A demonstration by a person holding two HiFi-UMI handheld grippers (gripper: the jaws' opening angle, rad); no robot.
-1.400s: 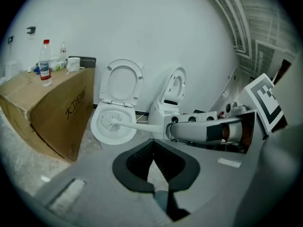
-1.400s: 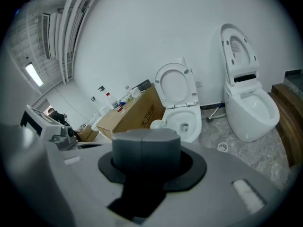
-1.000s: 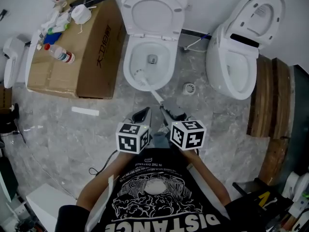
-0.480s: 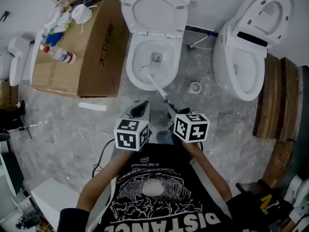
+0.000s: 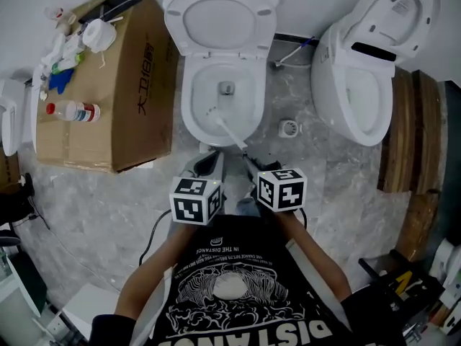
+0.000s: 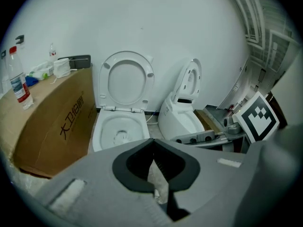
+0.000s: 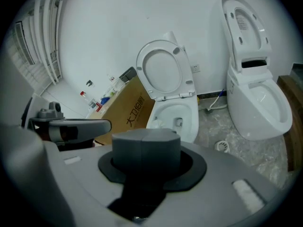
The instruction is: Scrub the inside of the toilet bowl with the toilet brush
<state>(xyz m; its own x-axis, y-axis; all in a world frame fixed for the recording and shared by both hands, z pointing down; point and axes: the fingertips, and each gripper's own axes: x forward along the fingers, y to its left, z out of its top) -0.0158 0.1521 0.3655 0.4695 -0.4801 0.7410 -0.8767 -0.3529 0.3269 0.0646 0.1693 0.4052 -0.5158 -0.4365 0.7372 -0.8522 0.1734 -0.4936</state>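
Note:
A white toilet stands with its lid up. In the head view the toilet brush has its white head low inside the bowl, at the near left side. Its handle slants back to my right gripper, which is shut on it just in front of the bowl. The right gripper view shows the brush head in the bowl beyond the closed jaws; the handle is hidden there. My left gripper hangs beside the right one, shut and holding nothing.
A cardboard box with a bottle and rags stands left of the toilet. A second white toilet is at the right, with wooden planks beyond it. A floor drain and a hose lie between the toilets.
The head camera has shifted, so the scene sits a bit differently in the frame. The brush head stays in the near left of the bowl and both grippers stay side by side.

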